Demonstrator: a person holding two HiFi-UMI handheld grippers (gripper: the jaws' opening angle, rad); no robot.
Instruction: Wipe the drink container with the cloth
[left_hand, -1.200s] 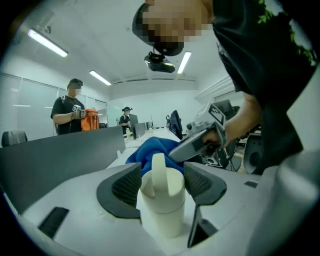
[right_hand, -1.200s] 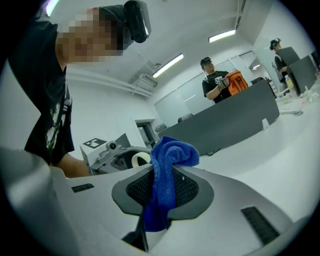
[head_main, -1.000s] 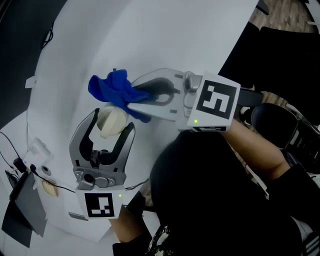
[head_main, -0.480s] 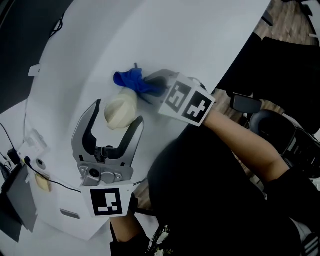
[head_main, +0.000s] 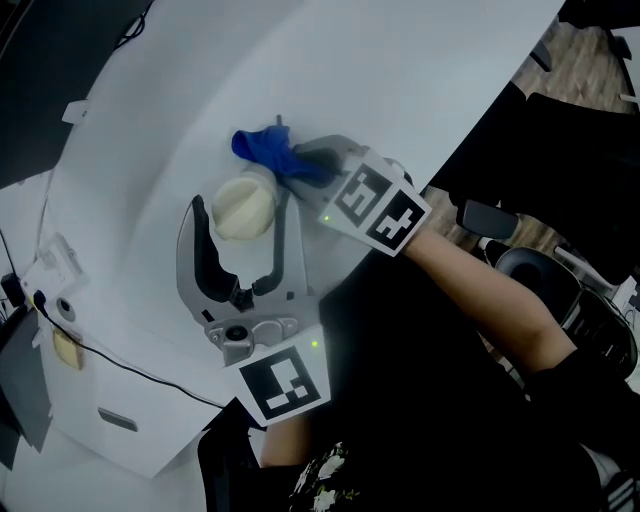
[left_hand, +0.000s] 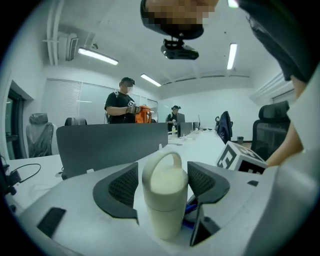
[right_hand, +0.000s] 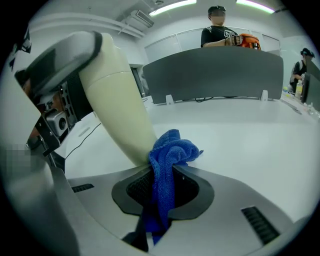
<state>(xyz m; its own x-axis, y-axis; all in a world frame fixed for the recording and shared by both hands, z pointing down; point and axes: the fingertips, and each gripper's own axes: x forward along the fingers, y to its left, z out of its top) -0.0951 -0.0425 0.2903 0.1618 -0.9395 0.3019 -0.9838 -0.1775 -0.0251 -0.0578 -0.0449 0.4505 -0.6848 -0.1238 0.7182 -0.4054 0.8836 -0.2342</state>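
A cream drink bottle (head_main: 243, 208) with a loop handle stands upright on the white table (head_main: 400, 80). My left gripper (head_main: 241, 198) straddles it. Its jaws have just been opening, and in the left gripper view the bottle (left_hand: 164, 200) sits between the dark pads (left_hand: 123, 186) with a little room on each side. My right gripper (head_main: 302, 165) is shut on a blue cloth (head_main: 264, 150) just behind the bottle. In the right gripper view the cloth (right_hand: 169, 160) bunches out of the jaws and touches the bottle's lower side (right_hand: 117, 105).
A white box (head_main: 58, 268) with a cable lies at the table's left end. The table's near edge runs by my body, with office chairs (head_main: 545, 270) to the right. A grey partition (right_hand: 215, 75) stands across the table, and people stand behind it.
My right gripper came down with the cloth from above the table to the bottle's far side. The left gripper turned, its jaws widened, and the bottle went from leaning to upright.
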